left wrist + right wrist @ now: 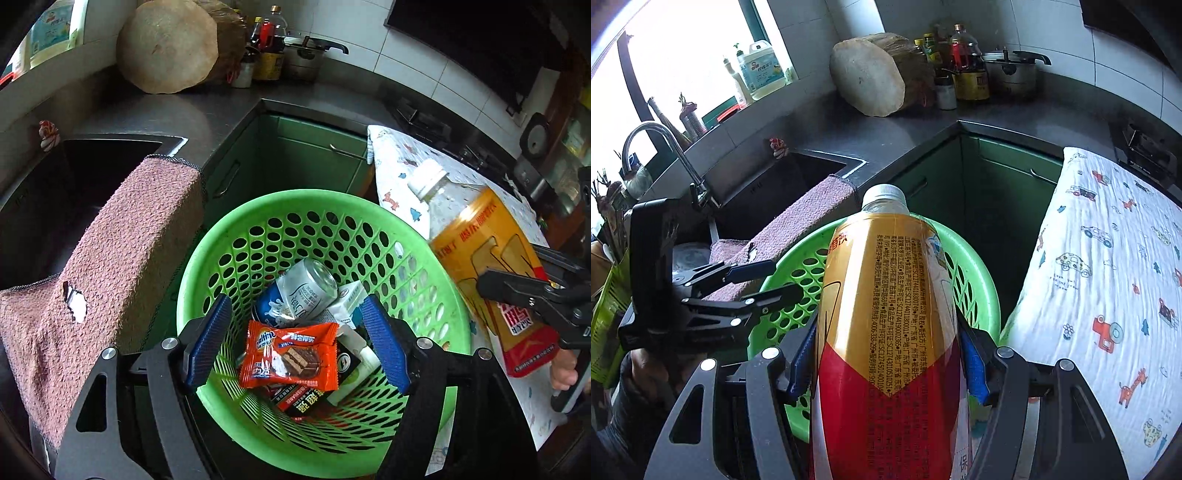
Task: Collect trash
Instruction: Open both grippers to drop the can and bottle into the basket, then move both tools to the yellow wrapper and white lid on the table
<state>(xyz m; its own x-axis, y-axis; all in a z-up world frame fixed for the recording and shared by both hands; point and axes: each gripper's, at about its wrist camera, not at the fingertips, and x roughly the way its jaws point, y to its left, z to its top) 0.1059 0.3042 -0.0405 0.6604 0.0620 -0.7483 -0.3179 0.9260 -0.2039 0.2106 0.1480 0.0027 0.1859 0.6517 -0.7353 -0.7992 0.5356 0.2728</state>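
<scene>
Now bottle (886,332) clamped in right gripper (886,354).

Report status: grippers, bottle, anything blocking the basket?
Left gripper open, empty, above the green basket. Right gripper shut on the bottle, beside the basket rim, not yet in. Basket holds a can and wrappers; opening unobstructed.

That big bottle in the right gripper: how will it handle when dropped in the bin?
The bottle looks empty above its label, so probably light for its size. The right gripper clamps a rounded, glossy body, so it may slip or twist. Capped and cylindrical, it will likely land tilted on the trash in the green basket and roll.
</scene>
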